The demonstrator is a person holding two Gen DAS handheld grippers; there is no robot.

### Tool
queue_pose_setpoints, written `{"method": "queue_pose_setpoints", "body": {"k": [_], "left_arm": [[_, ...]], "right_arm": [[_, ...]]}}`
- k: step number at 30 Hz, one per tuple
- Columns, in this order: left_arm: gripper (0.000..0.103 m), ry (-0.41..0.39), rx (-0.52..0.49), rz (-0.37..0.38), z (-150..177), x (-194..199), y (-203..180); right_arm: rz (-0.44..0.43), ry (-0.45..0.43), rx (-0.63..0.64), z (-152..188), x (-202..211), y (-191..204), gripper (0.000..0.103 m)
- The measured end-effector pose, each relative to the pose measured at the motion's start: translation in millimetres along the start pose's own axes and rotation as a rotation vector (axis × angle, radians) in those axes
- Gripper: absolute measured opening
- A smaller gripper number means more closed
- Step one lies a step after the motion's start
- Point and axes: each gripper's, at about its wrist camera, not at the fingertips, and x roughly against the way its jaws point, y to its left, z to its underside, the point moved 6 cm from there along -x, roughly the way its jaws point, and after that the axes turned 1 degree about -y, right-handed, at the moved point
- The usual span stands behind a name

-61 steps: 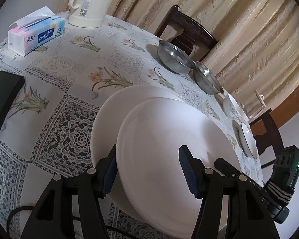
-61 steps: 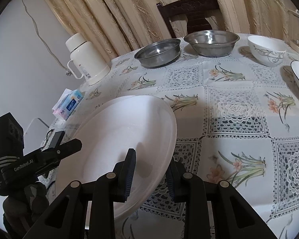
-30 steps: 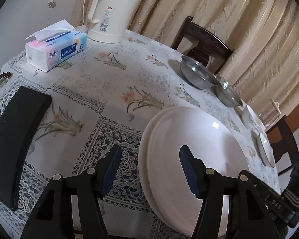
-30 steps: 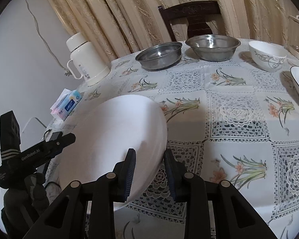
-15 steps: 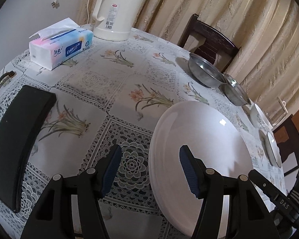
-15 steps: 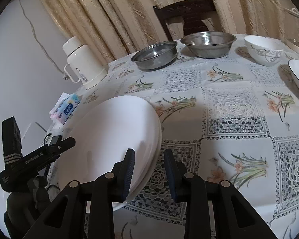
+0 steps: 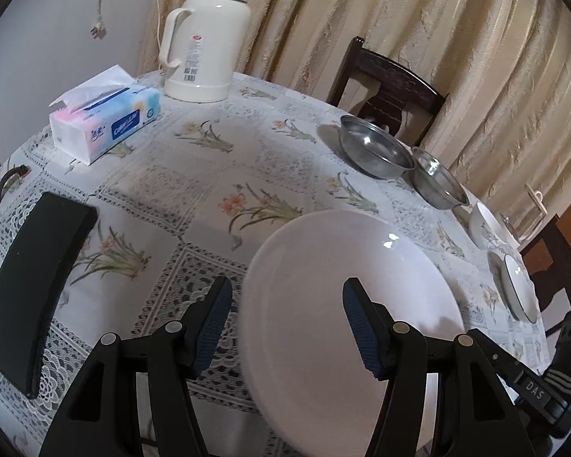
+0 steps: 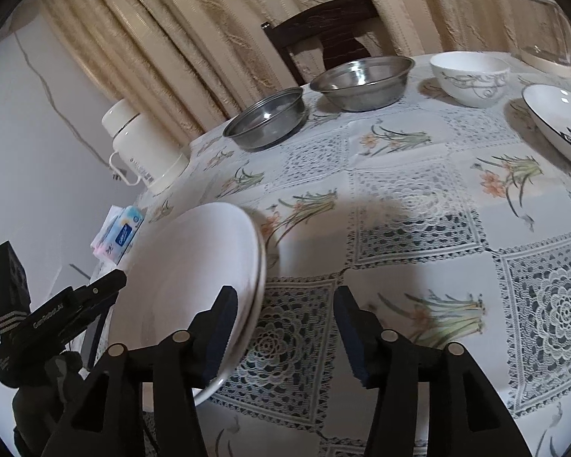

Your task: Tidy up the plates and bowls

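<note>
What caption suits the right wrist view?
Open right tool beside stacked white plates, steel bowls beyond.

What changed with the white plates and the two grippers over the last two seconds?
The right gripper let go: it was shut on the top plate's rim and is now open beside it. That plate, offset before, now sits squarely on the lower plate. The left gripper stayed open. The steel bowls, tissue box and thermos stayed put.
</note>
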Motion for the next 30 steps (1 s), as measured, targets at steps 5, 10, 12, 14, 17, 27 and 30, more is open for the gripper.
{"method": "queue_pose_setpoints", "body": {"k": [5, 10, 12, 14, 17, 27, 30], "left_arm": [[0.065, -0.027, -0.022, -0.026, -3, 4, -13], [0.065, -0.058, -0.05, -0.059, -6, 8, -25], [0.065, -0.058, -0.056, -0.056, -7, 8, -30], [0.065, -0.059, -0.068, -0.055, -7, 8, -38], [0.065, -0.059, -0.082, -0.044, -7, 7, -53], [0.065, -0.021, -0.118, 0.044, 1, -13, -114], [0.065, 0.01, -0.144, 0.068, 6, -25, -137]], "right_arm": [[-0.006, -0.01, -0.036, -3, 5, -13, 0.057], [-0.013, -0.024, -0.07, -7, 10, -28, 0.057], [-0.017, -0.028, -0.083, -8, 12, -33, 0.057], [-0.018, -0.032, -0.097, -9, 14, -39, 0.057], [-0.019, -0.04, -0.11, -10, 19, -46, 0.057], [0.042, -0.128, -0.156, -26, 52, -89, 0.058], [0.074, -0.188, -0.176, -32, 70, -108, 0.059]]}}
